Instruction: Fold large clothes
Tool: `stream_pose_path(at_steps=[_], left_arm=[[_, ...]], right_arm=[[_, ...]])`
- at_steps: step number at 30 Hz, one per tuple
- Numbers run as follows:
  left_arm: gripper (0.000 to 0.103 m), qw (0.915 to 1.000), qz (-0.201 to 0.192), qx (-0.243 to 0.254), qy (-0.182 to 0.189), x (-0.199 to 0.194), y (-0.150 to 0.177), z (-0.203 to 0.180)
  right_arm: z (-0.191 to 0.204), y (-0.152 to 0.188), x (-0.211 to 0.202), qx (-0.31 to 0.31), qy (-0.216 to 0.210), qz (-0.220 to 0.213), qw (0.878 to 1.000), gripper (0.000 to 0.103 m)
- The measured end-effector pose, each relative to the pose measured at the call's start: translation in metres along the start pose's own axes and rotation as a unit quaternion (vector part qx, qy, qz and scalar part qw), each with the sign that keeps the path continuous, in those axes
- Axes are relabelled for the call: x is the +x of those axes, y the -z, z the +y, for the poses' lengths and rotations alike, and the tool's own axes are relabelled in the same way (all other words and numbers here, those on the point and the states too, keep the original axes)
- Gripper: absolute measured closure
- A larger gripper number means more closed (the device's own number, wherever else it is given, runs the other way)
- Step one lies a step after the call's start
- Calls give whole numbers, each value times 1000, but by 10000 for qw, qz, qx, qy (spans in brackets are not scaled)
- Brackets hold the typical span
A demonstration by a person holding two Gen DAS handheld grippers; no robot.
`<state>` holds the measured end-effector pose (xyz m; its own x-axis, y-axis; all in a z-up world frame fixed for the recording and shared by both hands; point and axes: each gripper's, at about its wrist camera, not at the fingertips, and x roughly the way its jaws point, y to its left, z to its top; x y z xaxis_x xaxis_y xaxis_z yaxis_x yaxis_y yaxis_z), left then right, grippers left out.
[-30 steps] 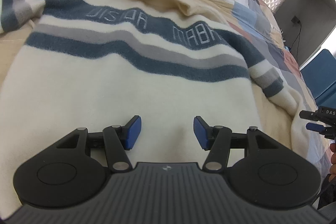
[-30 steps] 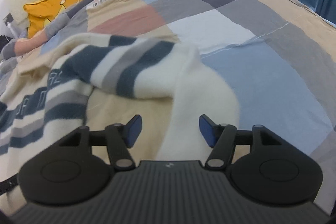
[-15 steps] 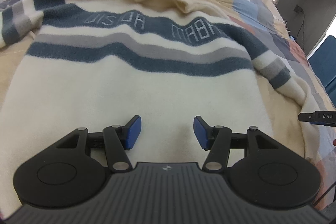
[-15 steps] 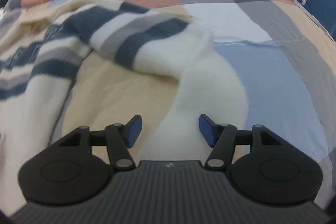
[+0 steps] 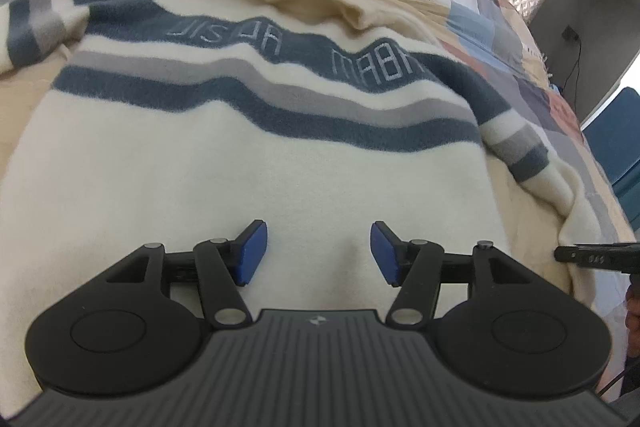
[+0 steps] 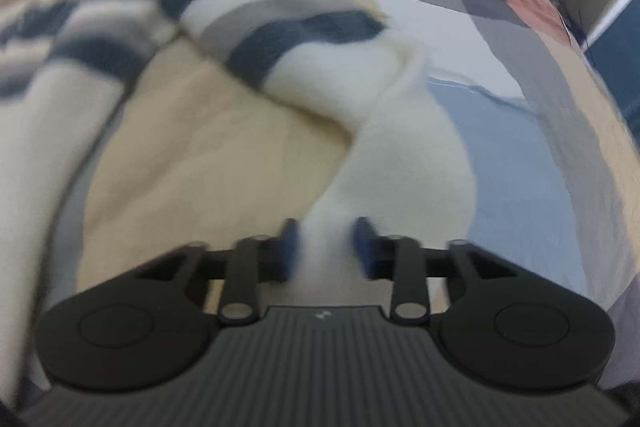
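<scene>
Two claws are at work on the sweater (image 5: 248, 163) spread on the bed (image 6: 520, 115): the right claw (image 6: 326, 247) has just been closing, its pads pinching the cream sleeve (image 6: 400, 163); the left claw (image 5: 316, 253) is held half-open, empty, above the hem. Sleeve-folding is judged underway; next, the sleeve should be carried across the body.

Right wrist view is motion-blurred — sweater (image 6: 248, 15) stripes smeared; left wrist view cuts off the right gripper (image 5: 596, 254) at the frame edge.
</scene>
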<state>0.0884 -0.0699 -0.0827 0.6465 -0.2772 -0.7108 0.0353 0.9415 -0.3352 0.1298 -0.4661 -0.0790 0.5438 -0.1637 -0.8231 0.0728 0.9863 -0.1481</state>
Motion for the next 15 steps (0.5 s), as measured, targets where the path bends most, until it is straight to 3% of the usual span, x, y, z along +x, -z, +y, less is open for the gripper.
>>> stream_pose_path(at_steps=[8, 15], left_arm=[[40, 10000, 30, 84, 11, -2, 1, -1], [40, 9999, 47, -18, 129, -2, 1, 2]], right_arm=[[-51, 4, -29, 1206, 11, -676, 9904, 88], [-134, 7, -17, 1845, 217, -481, 9814, 88]])
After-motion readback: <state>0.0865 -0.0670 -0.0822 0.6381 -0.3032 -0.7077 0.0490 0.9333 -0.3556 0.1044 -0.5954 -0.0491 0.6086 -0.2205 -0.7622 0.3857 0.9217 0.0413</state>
